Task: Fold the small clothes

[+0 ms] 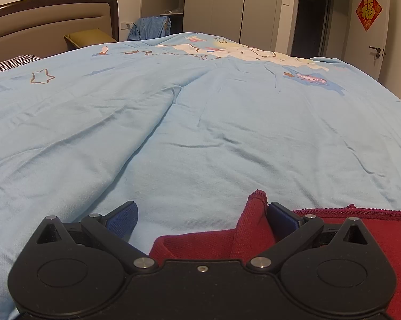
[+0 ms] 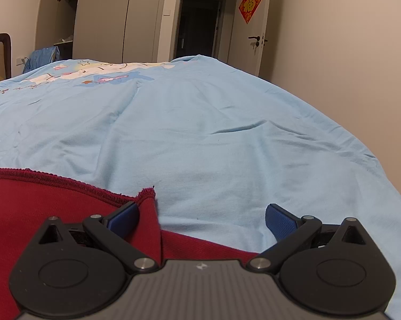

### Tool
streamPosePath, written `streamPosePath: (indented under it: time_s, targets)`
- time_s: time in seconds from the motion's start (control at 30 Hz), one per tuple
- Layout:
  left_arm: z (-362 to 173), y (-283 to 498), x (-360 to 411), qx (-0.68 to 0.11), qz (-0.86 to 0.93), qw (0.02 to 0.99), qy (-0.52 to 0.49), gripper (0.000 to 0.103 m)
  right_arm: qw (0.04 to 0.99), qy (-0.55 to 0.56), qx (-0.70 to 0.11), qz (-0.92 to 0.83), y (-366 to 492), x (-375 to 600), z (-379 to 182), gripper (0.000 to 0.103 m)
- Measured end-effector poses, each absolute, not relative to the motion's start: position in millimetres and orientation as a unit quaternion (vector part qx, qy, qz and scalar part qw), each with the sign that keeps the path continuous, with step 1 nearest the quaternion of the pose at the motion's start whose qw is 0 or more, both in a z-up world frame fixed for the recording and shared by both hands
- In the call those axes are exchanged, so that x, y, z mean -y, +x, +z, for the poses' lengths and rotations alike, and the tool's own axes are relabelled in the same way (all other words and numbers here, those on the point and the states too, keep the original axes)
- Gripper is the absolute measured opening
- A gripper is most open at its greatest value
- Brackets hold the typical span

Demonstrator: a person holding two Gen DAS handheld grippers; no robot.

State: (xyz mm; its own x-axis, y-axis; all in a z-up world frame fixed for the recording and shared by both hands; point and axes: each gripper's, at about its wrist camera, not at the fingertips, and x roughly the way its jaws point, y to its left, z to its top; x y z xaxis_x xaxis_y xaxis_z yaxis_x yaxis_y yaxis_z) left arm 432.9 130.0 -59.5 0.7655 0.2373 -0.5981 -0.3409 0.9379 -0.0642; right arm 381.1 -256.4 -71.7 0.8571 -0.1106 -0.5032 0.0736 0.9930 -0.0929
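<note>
Lying flat at the near edge of the bed, the red knit garment (image 1: 360,229) spreads over the light blue cartoon-print duvet (image 1: 173,133), its stitched hem facing the far side. The left gripper (image 1: 201,217) hangs low over the garment's left corner with its fingers (image 1: 123,220) spread wide; a raised flap of red cloth stands just inside the right blue pad, touching it, but nothing is clamped. The right gripper (image 2: 201,220) sits over the opposite corner, fingers (image 2: 279,221) equally wide apart, a pointed fold of the garment (image 2: 40,213) resting against the left pad and the other pad over bare duvet (image 2: 227,133). Beyond the duvet stand a padded headboard (image 1: 53,18) with a yellow pillow (image 1: 91,37), a blue cloth (image 1: 149,28) draped by the wall, grey wardrobe doors (image 1: 227,2), a dark open doorway (image 1: 311,21), and a white door (image 1: 371,40) bearing a red diamond decoration (image 1: 368,10). A houndstooth fabric (image 1: 11,64) peeks out at the duvet's left edge.
</note>
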Motion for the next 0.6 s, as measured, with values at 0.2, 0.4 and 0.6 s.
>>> streamPosePath:
  time_s: [0.2, 0.4, 0.6]
  targets:
    - [-59, 431, -129, -0.302, 0.154, 0.937, -0.086, 0.103, 0.963, -0.035, -0.263, -0.048, 381, 256, -72, 0.103]
    - [-56, 426, -132, -0.293, 0.15, 0.939, -0.099, 0.102, 0.964, -0.028, -0.262, -0.045, 380, 259, -71, 0.103]
    - [-43, 405, -140, -0.238, 0.143, 0.951, -0.135, 0.102, 0.967, 0.028, -0.251, -0.032, 368, 278, -55, 0.103]
